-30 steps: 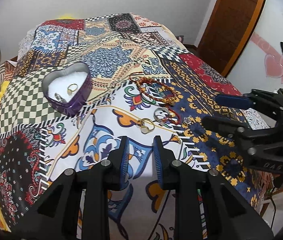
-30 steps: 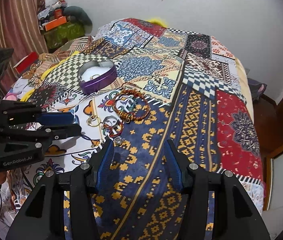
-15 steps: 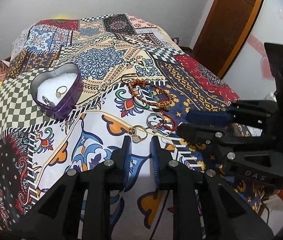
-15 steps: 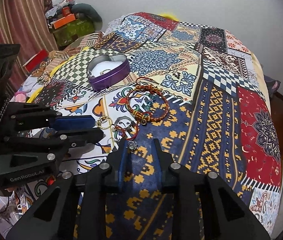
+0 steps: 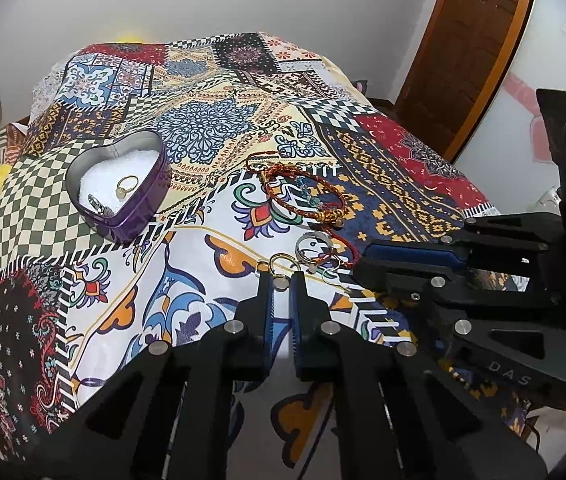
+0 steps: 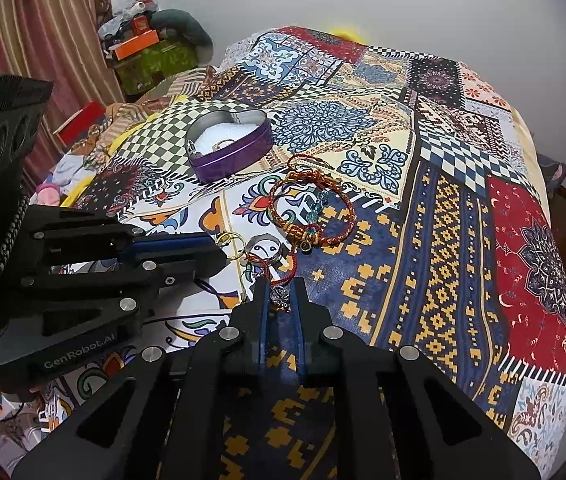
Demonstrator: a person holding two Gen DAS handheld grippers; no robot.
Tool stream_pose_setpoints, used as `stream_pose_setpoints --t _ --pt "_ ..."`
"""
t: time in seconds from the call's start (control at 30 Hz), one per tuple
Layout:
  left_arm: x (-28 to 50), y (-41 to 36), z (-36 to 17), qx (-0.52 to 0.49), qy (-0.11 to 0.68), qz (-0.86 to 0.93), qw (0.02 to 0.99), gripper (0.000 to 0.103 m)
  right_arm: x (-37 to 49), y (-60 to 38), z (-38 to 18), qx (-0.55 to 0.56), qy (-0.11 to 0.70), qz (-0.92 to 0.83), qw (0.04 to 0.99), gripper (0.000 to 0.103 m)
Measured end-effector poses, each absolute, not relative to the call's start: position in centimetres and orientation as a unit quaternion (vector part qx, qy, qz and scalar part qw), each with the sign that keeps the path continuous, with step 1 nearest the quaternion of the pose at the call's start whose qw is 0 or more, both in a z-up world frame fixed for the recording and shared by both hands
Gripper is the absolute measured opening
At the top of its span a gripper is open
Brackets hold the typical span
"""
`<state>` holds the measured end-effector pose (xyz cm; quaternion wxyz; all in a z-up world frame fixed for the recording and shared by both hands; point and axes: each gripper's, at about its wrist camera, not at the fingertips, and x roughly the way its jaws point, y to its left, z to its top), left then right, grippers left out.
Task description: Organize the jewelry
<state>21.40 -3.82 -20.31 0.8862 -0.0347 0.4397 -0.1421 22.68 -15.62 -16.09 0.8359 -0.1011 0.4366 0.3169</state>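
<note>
On the patchwork bedcover (image 5: 211, 136), my left gripper (image 5: 281, 280) has its jaws closing on a gold ring (image 5: 281, 259), with the pads pressing the ring's round top. My right gripper (image 6: 280, 294) is closing on a small silver charm (image 6: 281, 299) that fills the gap between its pads. A thin red cord bracelet (image 6: 285, 274) and a silver ring (image 6: 265, 246) lie just beyond it. Red braided bracelets (image 6: 311, 216) rest further back. The purple heart-shaped tin (image 5: 139, 220) stands at the left, holding a gold ring (image 5: 126, 186) and a silver piece (image 5: 99, 207).
The two grippers sit side by side, the right gripper (image 5: 361, 262) close beside the left one's tips. A wooden door (image 5: 475, 40) stands beyond the bed's right side. A striped curtain (image 6: 23, 40) and a pile of boxes (image 6: 143, 48) lie past the left edge.
Both grippers moved forward to the jewelry. The left jaws narrowed onto the gold ring, and the right jaws went from wide apart to closed around the silver charm.
</note>
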Motion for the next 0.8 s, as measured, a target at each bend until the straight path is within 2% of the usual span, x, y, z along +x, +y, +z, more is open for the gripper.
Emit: stream_pose_setpoints --t 0.8 --pt "18.3 0.5 -15.7 -0.055 0.389 -0.113 0.913 0.006 21.6 -14.1 -9.8 -0.095 0.377 0.307 0.869 0.009"
